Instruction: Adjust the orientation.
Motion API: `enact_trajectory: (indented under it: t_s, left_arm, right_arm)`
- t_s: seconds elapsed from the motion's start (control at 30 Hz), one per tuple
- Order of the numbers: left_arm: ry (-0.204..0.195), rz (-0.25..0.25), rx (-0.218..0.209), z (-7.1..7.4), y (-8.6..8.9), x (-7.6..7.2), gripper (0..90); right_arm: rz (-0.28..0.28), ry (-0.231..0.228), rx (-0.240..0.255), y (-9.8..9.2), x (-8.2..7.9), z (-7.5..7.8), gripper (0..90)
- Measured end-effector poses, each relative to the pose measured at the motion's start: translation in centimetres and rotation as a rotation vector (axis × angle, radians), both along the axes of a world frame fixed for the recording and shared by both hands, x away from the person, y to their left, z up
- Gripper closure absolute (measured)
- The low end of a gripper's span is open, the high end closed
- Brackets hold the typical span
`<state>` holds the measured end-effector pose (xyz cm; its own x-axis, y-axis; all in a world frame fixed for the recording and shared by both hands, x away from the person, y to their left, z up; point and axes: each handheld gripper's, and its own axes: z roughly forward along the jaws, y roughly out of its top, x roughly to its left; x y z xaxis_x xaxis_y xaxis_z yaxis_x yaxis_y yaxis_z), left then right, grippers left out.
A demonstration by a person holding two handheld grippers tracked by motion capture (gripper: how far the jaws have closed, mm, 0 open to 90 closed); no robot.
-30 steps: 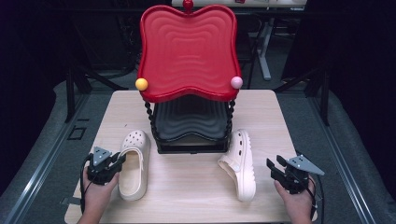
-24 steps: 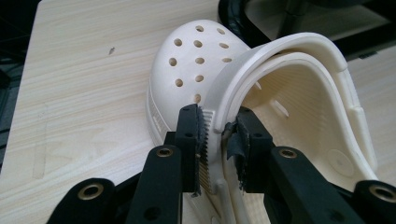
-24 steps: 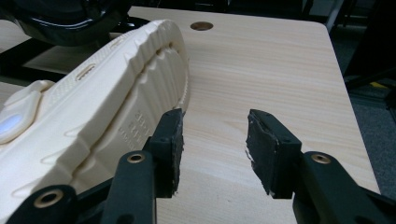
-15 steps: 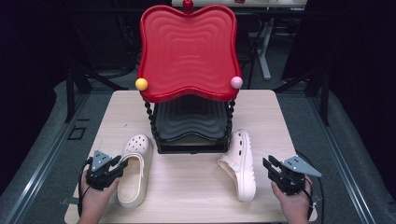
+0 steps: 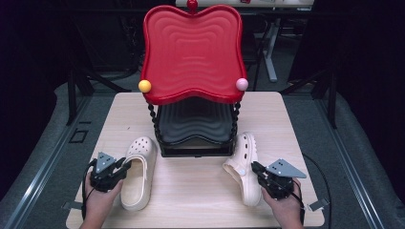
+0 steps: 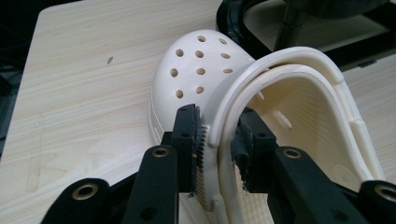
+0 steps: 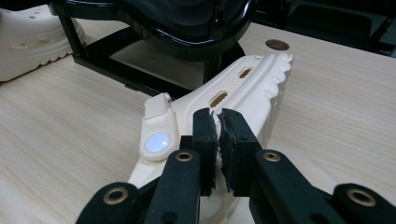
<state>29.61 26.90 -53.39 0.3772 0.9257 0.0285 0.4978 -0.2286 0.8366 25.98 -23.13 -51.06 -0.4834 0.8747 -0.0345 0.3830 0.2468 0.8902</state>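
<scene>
Two cream clogs lie on the wooden table (image 5: pixel 200 200). The left clog (image 5: pixel 138 171) (image 6: pixel 196 70) sits upright. My left gripper (image 5: pixel 125 167) (image 6: pixel 219 135) is at its left side, jaws just closing, with the side wall and folded strap pinched between the pads. The right clog (image 5: pixel 243 162) (image 7: pixel 243 88) lies tipped on its side, sole turned right. My right gripper (image 5: pixel 256 169) (image 7: pixel 218 126) is at its heel end. Its jaws have just been closing and stand almost together on a thin edge of the clog.
A rack stands mid-table behind the clogs, with a red wavy tray (image 5: pixel 191 47) on top and a black tray (image 5: pixel 193 124) beneath on beaded posts. Its black base (image 7: pixel 140 70) is close ahead of the right gripper. Bare wood lies between the clogs.
The right hand has moved left up to the right clog's heel, and its jaws have gone from wide apart to nearly together. The left hand has stayed in place.
</scene>
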Motion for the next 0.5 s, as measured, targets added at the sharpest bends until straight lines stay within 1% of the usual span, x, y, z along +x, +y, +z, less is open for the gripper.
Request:
enact_trajectory:
  t_s: [0.07, 0.1, 0.2, 0.23, 0.27, 0.3, 0.33, 0.37, 0.4, 0.5]
  left_arm:
    - [-0.001, 0.004, -0.024, -0.1, 0.2, 0.0, 70.7]
    - [-0.003, 0.005, -0.026, -0.2, 0.1, 0.0, 70.2]
    - [-0.005, 0.003, -0.019, -0.2, 0.0, -0.1, 69.8]
    - [-0.005, 0.003, -0.021, -0.2, 0.0, -0.1, 69.8]
    - [-0.006, 0.003, -0.02, -0.2, 0.0, -0.1, 69.8]
    - [-0.006, 0.003, -0.02, -0.2, 0.0, -0.1, 69.7]
    - [-0.006, 0.002, -0.019, -0.2, 0.1, -0.1, 69.7]
    - [-0.005, 0.004, -0.022, -0.2, 0.1, -0.1, 69.6]
    - [-0.006, 0.005, -0.032, -0.2, 0.1, -0.1, 69.3]
    - [-0.004, 0.004, -0.033, -0.2, 0.1, -0.1, 69.2]
  right_arm:
    - [0.01, 0.005, 0.005, 0.1, 0.2, 0.0, 84.0]
    - [0.02, 0.015, -0.005, 0.5, 0.3, -0.1, 84.0]
    - [0.043, 0.025, -0.023, 1.1, 0.5, -0.3, 84.0]
    - [0.045, 0.028, -0.034, 1.3, 0.5, -0.3, 84.2]
    - [0.045, 0.02, -0.05, 1.6, 0.5, -0.4, 84.5]
    - [0.044, 0.017, -0.073, 1.7, 0.5, -0.4, 85.6]
    - [0.044, 0.017, -0.073, 1.7, 0.5, -0.4, 85.6]
    - [0.038, 0.01, -0.092, 1.7, 0.5, -0.4, 87.7]
    - [0.032, 0.014, -0.091, 1.7, 0.4, -0.4, 88.3]
    - [0.029, 0.011, -0.085, 1.4, 0.5, -0.4, 89.4]
